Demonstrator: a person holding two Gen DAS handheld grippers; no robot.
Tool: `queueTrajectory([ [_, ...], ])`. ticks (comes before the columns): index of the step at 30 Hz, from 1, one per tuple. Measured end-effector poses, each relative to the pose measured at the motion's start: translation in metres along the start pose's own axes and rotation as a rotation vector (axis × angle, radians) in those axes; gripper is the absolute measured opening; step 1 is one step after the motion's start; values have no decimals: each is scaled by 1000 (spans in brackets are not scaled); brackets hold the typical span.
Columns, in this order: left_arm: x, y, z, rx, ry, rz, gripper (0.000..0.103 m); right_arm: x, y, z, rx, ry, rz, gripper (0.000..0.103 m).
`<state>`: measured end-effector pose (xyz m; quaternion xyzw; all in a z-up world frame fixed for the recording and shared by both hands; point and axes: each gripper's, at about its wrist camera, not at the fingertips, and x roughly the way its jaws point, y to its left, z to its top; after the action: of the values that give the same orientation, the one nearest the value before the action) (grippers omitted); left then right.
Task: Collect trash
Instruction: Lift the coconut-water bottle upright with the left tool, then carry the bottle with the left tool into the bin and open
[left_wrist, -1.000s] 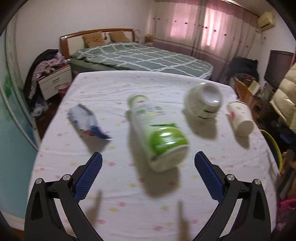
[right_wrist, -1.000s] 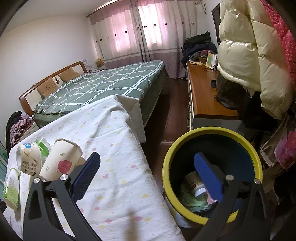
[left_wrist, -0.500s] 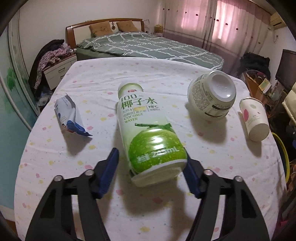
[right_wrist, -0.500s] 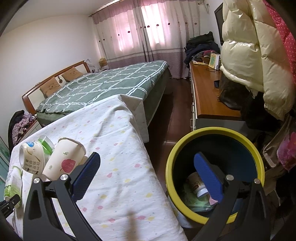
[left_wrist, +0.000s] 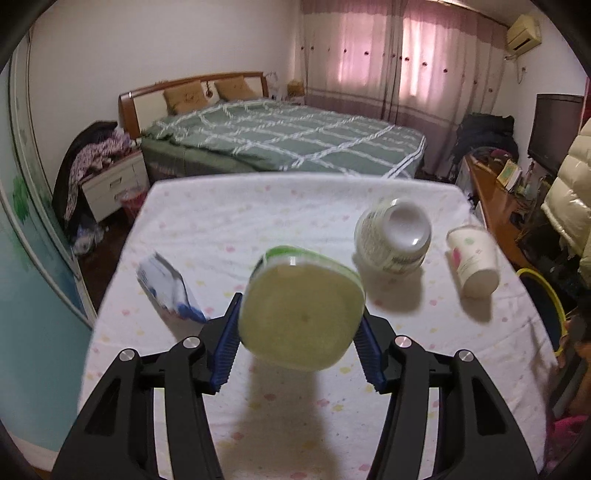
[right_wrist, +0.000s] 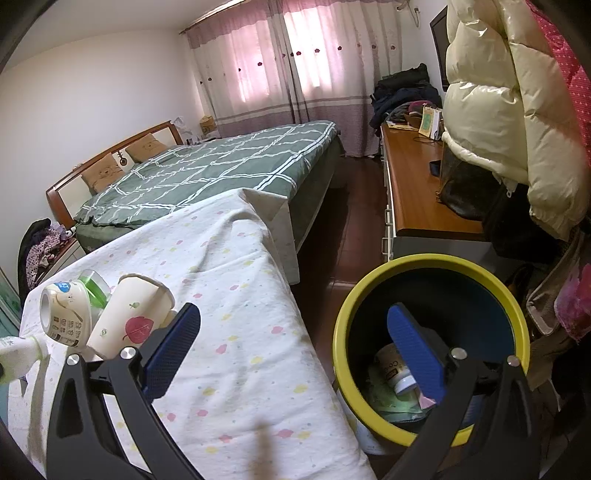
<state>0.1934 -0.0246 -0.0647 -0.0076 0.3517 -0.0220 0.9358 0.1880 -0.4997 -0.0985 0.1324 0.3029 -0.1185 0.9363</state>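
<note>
Lifted off the tablecloth (left_wrist: 303, 206) where it lay a second ago, the coconut water bottle (left_wrist: 301, 317) now hangs base-first in the left gripper (left_wrist: 297, 338), whose jaws have just been closing and now clamp its sides. On the cloth lie a wrapper (left_wrist: 164, 288), a white jar (left_wrist: 393, 236) and a paper cup (left_wrist: 472, 260). Over by the yellow-rimmed bin (right_wrist: 430, 264), the right gripper (right_wrist: 295, 354) hangs with jaws wide apart, empty.
</note>
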Motion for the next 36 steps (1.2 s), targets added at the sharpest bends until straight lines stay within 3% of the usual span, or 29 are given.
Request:
queueTrajectory([
  [12,-7,-2,32,12,-39,-36,54,0,2,0,1,-2,2,97],
  [23,-17,-14,33,38,-68,-76,53,-8,3,3,7,-19,13,97],
  [29,-40,-38,36,84,-87,-126,53,-27,-9,2,-3,-44,10,97],
  [36,-59,-94,45,171,-108,-237,53,-49,-39,-4,6,-70,-28,97],
])
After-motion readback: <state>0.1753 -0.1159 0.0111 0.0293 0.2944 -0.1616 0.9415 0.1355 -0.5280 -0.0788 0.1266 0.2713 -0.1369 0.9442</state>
